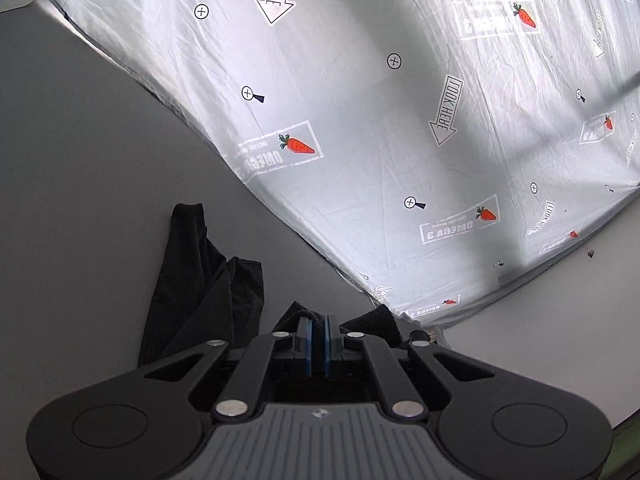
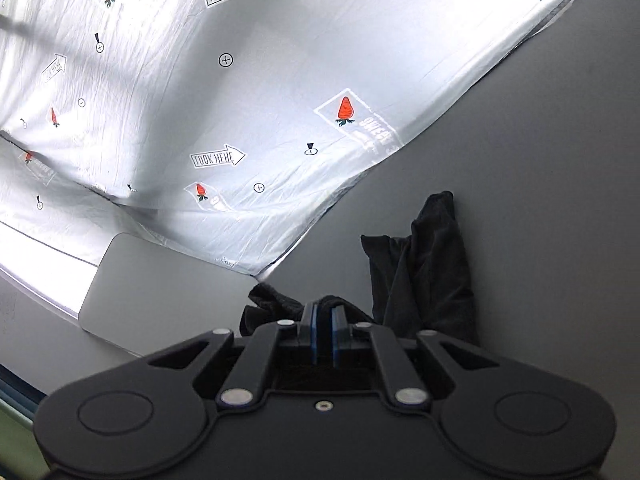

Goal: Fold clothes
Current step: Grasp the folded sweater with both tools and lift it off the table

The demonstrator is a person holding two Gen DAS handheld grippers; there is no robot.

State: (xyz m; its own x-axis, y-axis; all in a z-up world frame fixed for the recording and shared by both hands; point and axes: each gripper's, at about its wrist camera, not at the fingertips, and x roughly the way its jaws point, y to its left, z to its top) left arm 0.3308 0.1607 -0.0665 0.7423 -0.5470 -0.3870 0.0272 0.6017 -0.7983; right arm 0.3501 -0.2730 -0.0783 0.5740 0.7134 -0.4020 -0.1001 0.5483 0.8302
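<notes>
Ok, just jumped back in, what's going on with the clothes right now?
Both grippers are clamped on the same black garment. The left gripper pinches one bunch of the fabric, the right gripper pinches another, and the rest of the cloth hangs loose beside each. Behind lies a white printed sheet with carrots and arrows. No fold is visible yet.

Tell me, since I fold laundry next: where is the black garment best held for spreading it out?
At its top edge, as now: left gripper and right gripper each pinch bunched fabric there, so the black garment hangs free below, ready to lay on the printed sheet.
</notes>
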